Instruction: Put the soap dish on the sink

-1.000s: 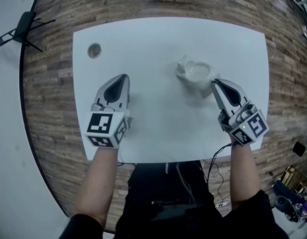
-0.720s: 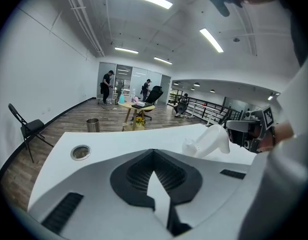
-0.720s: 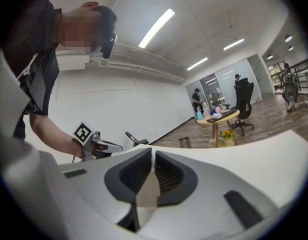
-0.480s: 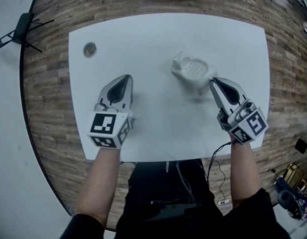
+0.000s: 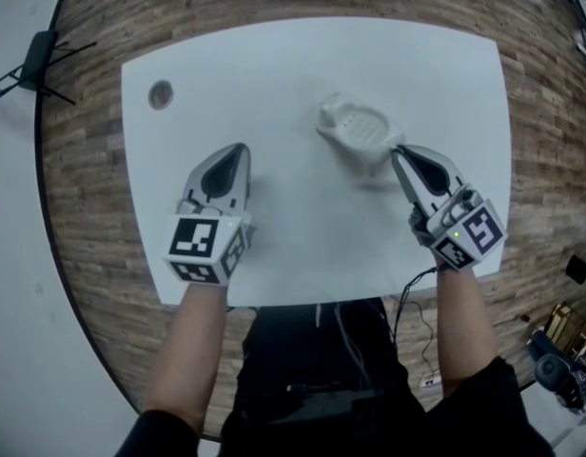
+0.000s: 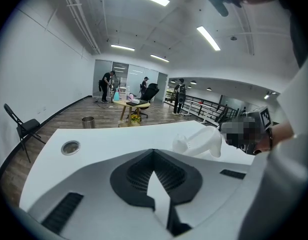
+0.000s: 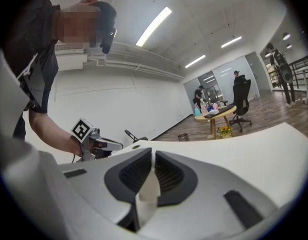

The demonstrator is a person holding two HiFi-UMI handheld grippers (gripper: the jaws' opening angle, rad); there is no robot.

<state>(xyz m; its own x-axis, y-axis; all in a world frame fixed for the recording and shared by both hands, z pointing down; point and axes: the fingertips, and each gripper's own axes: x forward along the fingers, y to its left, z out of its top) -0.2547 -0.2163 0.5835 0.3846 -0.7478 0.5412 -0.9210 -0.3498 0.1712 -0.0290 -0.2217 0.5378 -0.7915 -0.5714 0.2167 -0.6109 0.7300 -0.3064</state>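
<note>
Soap dish [image 5: 361,129], white and oval with a ribbed bowl, sits right of centre over the white tabletop [image 5: 302,227], caught at its near right edge by the right gripper [image 5: 398,153]. In the right gripper view a white sliver of the dish's edge stands pinched between the two dark pads. A soft shadow lies on the tabletop just under the dish, which looks lifted a little clear. The left gripper [image 5: 238,149] is low over the tabletop, well apart from the dish, its jaws pressed together at the tips with nothing between them. A small round hole [image 5: 160,94] marks the far left corner of the tabletop.
</note>
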